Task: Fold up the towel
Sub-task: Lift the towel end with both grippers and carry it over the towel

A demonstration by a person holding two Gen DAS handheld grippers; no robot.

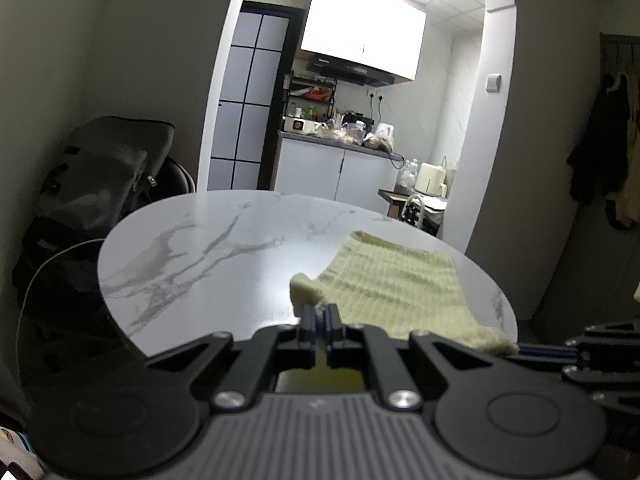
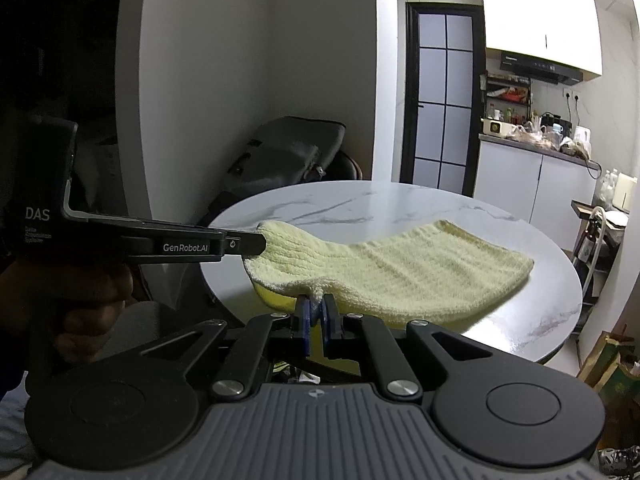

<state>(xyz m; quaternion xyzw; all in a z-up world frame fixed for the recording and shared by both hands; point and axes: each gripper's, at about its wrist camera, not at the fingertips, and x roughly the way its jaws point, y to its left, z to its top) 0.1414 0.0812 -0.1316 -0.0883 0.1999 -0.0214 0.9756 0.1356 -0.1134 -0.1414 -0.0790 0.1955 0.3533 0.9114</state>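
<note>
Two corners: both near corners of the towel point(image 2: 384, 268) are being pinched, one by each gripper, and are riding lifted clear of the table point(image 2: 400, 204).
Towel position: it is lying across the near right part of the round marble table, its far edge resting flat on the top while the near edge is hanging raised between the two grippers.
Towel look: pale yellow, ribbed and fluffy, soft enough that it is sagging in a shallow curve between the held corners; a brighter yellow underside is showing beneath the lifted edge.
Left gripper: the left gripper point(image 1: 319, 316) is sitting nearly closed, with a small tuft of towel corner point(image 1: 304, 286) sticking up past its fingertips; from the right wrist view it is reaching in from the side and biting the corner.
Right gripper: the right gripper point(image 2: 316, 312) is squeezing the other near corner between its narrowly spaced blue-edged fingers.
Progress: I judge the fold to be just getting under way; no crease is showing and the far half is lying in a single layer, as far as I can tell.
Left to do: carrying the near edge over to meet the far edge, laying it down, releasing, and probably folding again.
Surroundings: a dark bag point(image 2: 288, 156) is sitting beyond the table's far left, and a cluttered kitchen counter point(image 1: 340, 140) is showing through the archway.
</note>
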